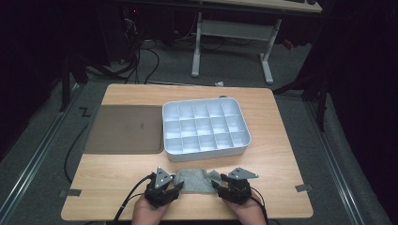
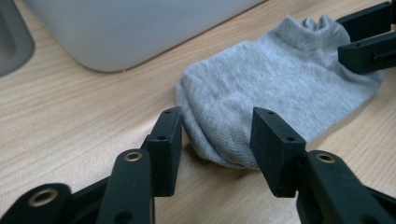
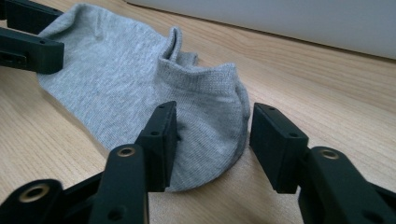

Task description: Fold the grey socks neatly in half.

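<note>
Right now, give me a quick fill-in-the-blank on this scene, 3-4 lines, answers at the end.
1. The grey sock lies flat on the table between the two ____.
2. The white organizer tray is divided into fifteen compartments, and all of them are ____.
3. The left gripper has its jaws ____ around the sock's toe end.
4. In the high view, the flat dark mat lies to the ____ of the organizer tray.

Missing words: grippers; empty; open; left
</note>
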Tool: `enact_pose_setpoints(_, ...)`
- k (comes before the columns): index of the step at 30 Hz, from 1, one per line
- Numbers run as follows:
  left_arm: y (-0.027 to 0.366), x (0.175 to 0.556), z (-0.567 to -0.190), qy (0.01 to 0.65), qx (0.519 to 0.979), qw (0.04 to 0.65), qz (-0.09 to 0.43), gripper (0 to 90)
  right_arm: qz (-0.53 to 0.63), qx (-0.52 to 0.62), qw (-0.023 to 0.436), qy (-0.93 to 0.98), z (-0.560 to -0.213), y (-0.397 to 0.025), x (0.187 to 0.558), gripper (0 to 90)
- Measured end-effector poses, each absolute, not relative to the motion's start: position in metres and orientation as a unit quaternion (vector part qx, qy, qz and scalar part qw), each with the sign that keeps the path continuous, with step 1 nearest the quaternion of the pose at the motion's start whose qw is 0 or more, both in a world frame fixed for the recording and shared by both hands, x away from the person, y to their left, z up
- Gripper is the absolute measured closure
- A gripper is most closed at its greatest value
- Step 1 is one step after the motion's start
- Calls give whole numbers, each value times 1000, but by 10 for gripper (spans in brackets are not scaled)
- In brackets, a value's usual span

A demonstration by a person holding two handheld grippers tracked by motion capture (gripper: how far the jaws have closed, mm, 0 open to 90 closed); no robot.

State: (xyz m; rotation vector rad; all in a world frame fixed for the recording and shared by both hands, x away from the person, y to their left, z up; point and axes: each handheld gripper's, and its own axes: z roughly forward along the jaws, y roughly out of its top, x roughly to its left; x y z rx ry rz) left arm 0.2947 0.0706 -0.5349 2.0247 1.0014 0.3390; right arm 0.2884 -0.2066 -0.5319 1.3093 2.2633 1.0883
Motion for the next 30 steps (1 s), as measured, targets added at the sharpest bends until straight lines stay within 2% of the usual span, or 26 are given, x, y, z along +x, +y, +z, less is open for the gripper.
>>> enact_pose_setpoints(2, 70, 294, -535, 397, 811, 408, 136, 602, 377, 457, 158, 790, -532, -205, 288, 615)
enact_pose_setpoints(6, 69, 293, -535, 397, 811, 406, 137, 658, 377, 457, 150, 791, -531, -205, 288, 671)
enact_pose_setpoints(8, 70, 292, -535, 399, 810, 407, 137, 675, 379, 455, 149, 791, -531, -206, 288, 684)
enact_pose_setpoints(12, 72, 291, -535, 403, 808, 409, 133, 686, 387, 449, 132, 794, -532, -207, 288, 774)
enact_pose_setpoints(16, 73, 290, -535, 406, 806, 410, 130, 681, 389, 443, 134, 797, -531, -207, 286, 802)
enact_pose_setpoints(20, 77, 284, -531, 402, 792, 430, 160, 565, 386, 440, 144, 798, -529, -205, 283, 808)
enact_pose_setpoints(22, 75, 279, -523, 392, 783, 449, 178, 556, 389, 442, 150, 794, -528, -206, 282, 808)
enact_pose_setpoints(25, 56, 271, -514, 348, 802, 447, 193, 626, 392, 447, 150, 790, -527, -210, 282, 809)
enact_pose_setpoints(30, 20, 275, -524, 329, 828, 422, 168, 746, 394, 448, 147, 789, -527, -211, 281, 810)
